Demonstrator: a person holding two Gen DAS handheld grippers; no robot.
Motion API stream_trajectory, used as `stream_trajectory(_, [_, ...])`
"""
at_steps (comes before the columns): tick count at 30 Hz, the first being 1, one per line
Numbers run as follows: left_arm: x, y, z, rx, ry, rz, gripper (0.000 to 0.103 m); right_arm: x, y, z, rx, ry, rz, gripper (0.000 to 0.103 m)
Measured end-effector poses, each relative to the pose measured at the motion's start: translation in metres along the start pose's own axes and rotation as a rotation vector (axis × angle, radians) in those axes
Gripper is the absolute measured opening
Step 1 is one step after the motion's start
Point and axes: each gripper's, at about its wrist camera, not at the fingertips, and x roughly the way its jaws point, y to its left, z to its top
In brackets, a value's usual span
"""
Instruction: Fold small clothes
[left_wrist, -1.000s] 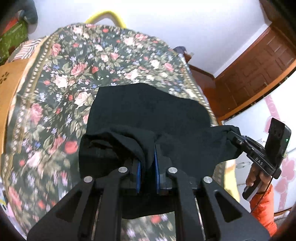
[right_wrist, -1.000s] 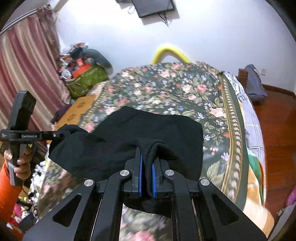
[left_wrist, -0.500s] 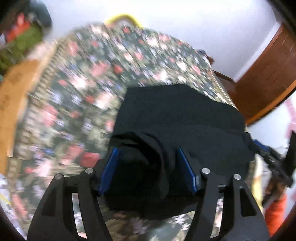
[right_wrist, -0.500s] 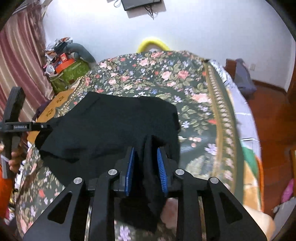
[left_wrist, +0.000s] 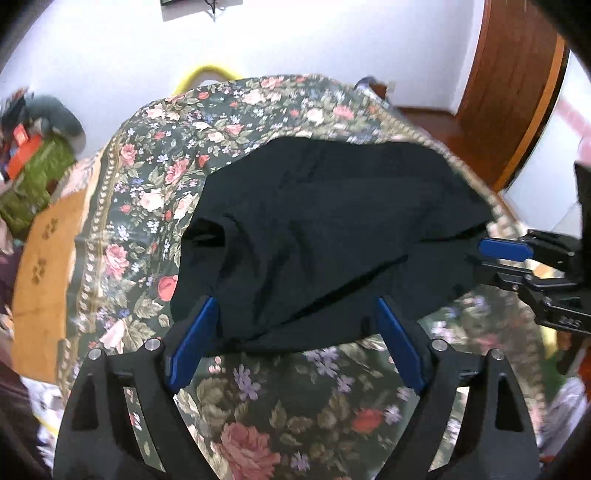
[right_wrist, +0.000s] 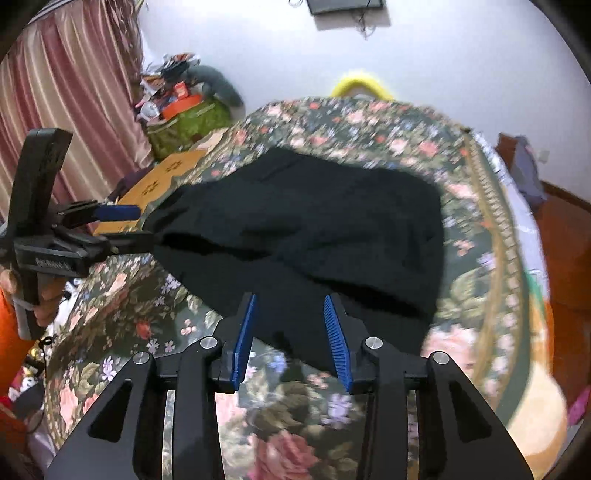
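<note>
Both grippers have let go within the last second: a moment ago each was pinched on a bunch of cloth, and now the left gripper (left_wrist: 295, 332) stands with its blue pads spread wide and the right gripper (right_wrist: 290, 332) with its pads parted somewhat less, neither holding anything. Ahead of and beneath both lies the wide bed covered in a dark green quilt printed with pink and red roses (left_wrist: 155, 184), and on it, just beyond the fingertips, rests the small black knit garment (left_wrist: 325, 236), laid over itself in one fold with a loose hump of cloth toward the left gripper's left side. Its near hem lies between and just past each pair of open fingers, so from where I stand it looks released rather than dropped. To finish this step well, I'd judge the grippers should back off level without snagging the hem, then come in at the two outer corners, take only the top layers, and carry them across evenly so the lumpy left edge is smoothed and does not get trapped inside the next fold.
</note>
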Motion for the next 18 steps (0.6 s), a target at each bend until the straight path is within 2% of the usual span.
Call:
stream_trajectory(4, [0.034, 0.003, 0.011, 0.020, 0.045, 0.091, 0.086, 0.030, -0.003, 0.007, 0.004, 0.046, 0.000, 0.034])
stream_trajectory(9, [0.059, 0.020, 0.045, 0.031, 0.078, 0.044, 0.089, 0.042, -0.010, 0.037, -0.045, 0.031, -0.026, 0.034])
stream_trajectory(11, [0.063, 0.033, 0.070, 0.018, 0.073, 0.068, 0.089, 0.044, -0.019, 0.058, -0.062, 0.018, -0.045, 0.034])
stream_trajectory(13, [0.061, 0.049, 0.094, -0.030, 0.061, 0.085, 0.089, 0.044, -0.030, 0.075, -0.055, -0.009, -0.091, 0.034])
stream_trajectory(15, [0.050, 0.072, 0.115, -0.121, 0.010, 0.136, 0.089, 0.034, -0.042, 0.094, -0.021, -0.069, -0.150, 0.034])
stream_trajectory(17, [0.031, 0.094, 0.126, -0.210, -0.050, 0.126, 0.089, 0.018, -0.053, 0.106, 0.037, -0.138, -0.172, 0.035])
stream_trajectory(18, [0.023, 0.102, 0.126, -0.244, -0.073, 0.117, 0.089, 0.010, -0.055, 0.107, 0.059, -0.160, -0.164, 0.041])
